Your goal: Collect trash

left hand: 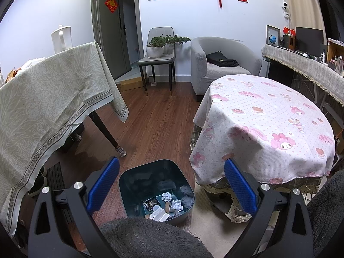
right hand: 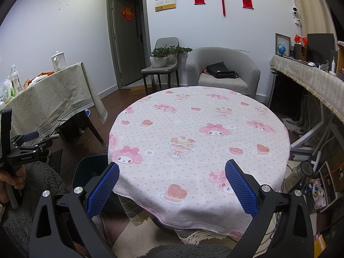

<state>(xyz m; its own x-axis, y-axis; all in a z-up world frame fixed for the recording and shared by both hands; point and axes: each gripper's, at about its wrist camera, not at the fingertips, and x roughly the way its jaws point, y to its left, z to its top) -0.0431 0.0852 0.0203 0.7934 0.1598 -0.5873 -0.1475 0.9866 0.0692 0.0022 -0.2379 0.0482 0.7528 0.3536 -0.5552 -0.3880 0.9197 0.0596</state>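
Wooden floor [left hand: 154,124] fills the middle of the room, with a round table [right hand: 193,129] under a pink cartoon cloth at 3 o'clock in your left wrist view and a second table [left hand: 49,99] with a pale green cloth at 9 o'clock. Your left gripper [left hand: 171,185] hangs above the dark bin [left hand: 133,182], which stands on the floor just beside the round table, at 6 o'clock of that view. Its blue fingers [left hand: 103,185] are spread wide and hold nothing. Inside the bin you can see the trash [left hand: 169,204]: several crumpled white papers, a dark wrapper and flat paper pieces, all lying on the bottom.

Your right gripper [right hand: 172,185] is over the near edge of the round table, fingers [right hand: 240,187] also spread wide, nothing between them. The pink cloth in front of it shows only its printed pattern. At 9 o'clock of the right wrist view, your hand [right hand: 13,178] grips the handle of the left gripper. At 12 o'clock, well apart from the tables, stand a grey armchair [right hand: 223,73] with a black bag [right hand: 219,69] and a chair [right hand: 165,64] carrying potted plants
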